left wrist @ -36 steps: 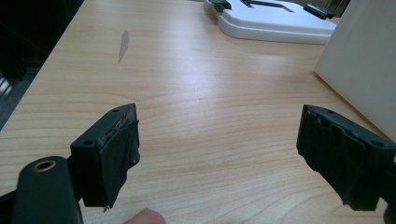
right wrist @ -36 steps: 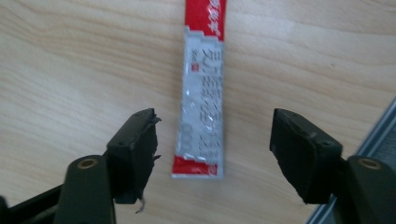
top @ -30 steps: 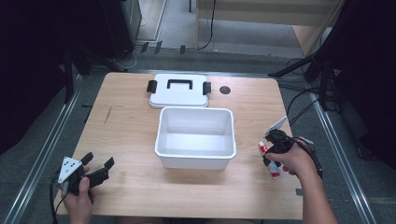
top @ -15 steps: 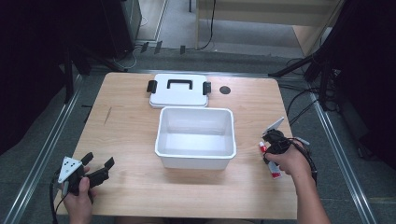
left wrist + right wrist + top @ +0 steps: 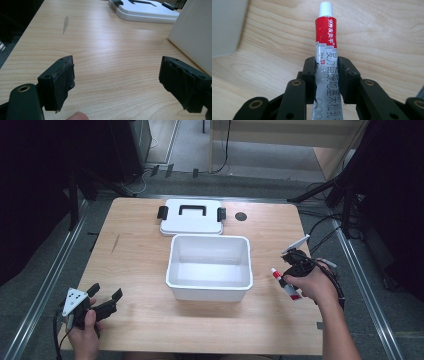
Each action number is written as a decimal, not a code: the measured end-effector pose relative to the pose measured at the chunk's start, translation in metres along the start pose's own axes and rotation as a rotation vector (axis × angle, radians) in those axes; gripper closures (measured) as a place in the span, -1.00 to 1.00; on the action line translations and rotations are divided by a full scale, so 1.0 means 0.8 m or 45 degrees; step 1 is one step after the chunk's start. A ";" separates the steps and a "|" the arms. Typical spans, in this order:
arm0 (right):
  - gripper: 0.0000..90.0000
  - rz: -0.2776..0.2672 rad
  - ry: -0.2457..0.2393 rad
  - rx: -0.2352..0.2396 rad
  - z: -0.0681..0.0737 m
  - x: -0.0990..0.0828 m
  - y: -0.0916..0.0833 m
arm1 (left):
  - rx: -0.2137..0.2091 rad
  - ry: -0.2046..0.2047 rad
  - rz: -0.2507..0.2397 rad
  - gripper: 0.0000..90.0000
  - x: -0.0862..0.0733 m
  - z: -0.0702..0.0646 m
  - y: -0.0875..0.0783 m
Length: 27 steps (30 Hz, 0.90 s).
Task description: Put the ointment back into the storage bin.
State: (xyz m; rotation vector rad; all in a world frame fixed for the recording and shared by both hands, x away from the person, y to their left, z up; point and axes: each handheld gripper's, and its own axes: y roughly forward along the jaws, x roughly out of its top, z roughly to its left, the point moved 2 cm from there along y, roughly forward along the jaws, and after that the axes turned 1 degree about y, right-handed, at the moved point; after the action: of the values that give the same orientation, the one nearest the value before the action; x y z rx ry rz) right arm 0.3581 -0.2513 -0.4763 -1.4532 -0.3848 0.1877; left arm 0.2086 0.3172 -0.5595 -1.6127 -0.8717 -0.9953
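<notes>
Red-and-silver ointment tube with white cap (image 5: 325,40) now clamped in right gripper (image 5: 326,75), jaws just closed; lifted off wooden table (image 5: 140,255). Likely next into white plastic box (image 5: 210,292). Left gripper (image 5: 117,82) gaping, idle.

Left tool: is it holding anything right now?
No: in the left gripper view the left tool stands wide open, with bare table between its jaws.
</notes>
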 end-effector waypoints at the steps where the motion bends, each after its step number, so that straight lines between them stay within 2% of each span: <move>1: 0.57 -0.016 -0.016 0.000 0.005 0.004 -0.010 | 0.000 0.000 0.000 -0.69 0.000 0.000 0.000; 2: 0.57 -0.016 -0.016 0.000 0.005 0.004 -0.010 | -0.001 0.000 0.000 -0.69 0.000 0.000 0.000; 5: 0.57 -0.041 -0.044 0.020 0.016 0.013 -0.029 | 0.000 0.000 0.002 -0.69 0.000 0.000 0.000; 19: 0.58 -0.105 -0.128 0.007 0.051 0.041 -0.082 | -0.002 -0.001 0.002 -0.69 0.000 0.000 0.000; 27: 0.58 -0.146 -0.152 0.031 0.071 0.053 -0.102 | -0.001 -0.013 0.000 -0.69 0.000 0.001 0.000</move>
State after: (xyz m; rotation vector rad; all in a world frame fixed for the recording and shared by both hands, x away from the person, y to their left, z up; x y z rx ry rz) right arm 0.3678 -0.1932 -0.3858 -1.3955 -0.5605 0.1866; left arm 0.2086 0.3182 -0.5596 -1.6198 -0.8784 -0.9881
